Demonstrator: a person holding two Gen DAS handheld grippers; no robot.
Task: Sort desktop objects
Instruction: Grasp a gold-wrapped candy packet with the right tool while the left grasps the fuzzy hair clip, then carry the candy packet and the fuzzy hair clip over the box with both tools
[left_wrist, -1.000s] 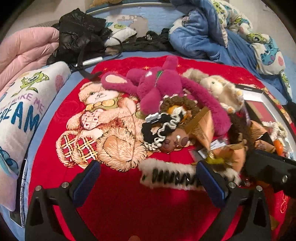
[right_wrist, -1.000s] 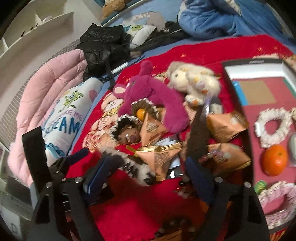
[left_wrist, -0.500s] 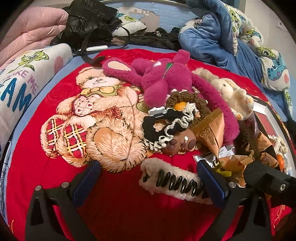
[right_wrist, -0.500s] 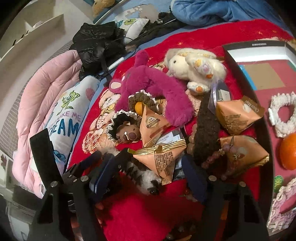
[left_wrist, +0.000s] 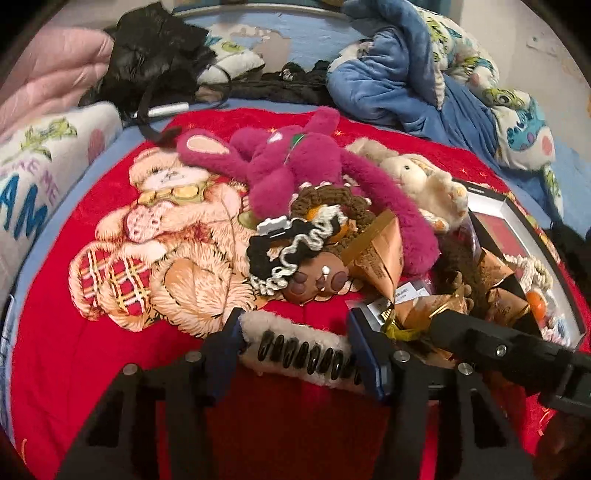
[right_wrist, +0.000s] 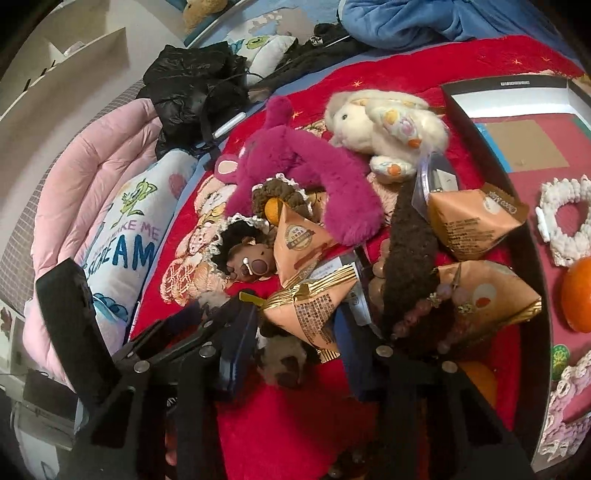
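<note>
A white fluffy hair clip with black teeth (left_wrist: 295, 347) lies on the red blanket (left_wrist: 88, 354). My left gripper (left_wrist: 295, 343) is shut on it, a pad at each end. My right gripper (right_wrist: 295, 328) has closed on an orange triangular snack packet (right_wrist: 314, 310). Behind lie a magenta plush (left_wrist: 295, 162), a white plush rabbit (right_wrist: 384, 118), brown and black scrunchies (left_wrist: 291, 243), and more orange packets (right_wrist: 469, 225). The left gripper shows in the right wrist view (right_wrist: 207, 332).
A black box tray (right_wrist: 480, 122) at the right holds a white scrunchie (right_wrist: 565, 221) and an orange (right_wrist: 580, 295). A printed pillow (right_wrist: 129, 236), a pink quilt (right_wrist: 85, 177), a black jacket (left_wrist: 147, 62) and blue bedding (left_wrist: 406, 74) ring the blanket.
My left gripper has moved forward and closed its fingers on the fluffy hair clip. My right gripper has narrowed around the orange packet.
</note>
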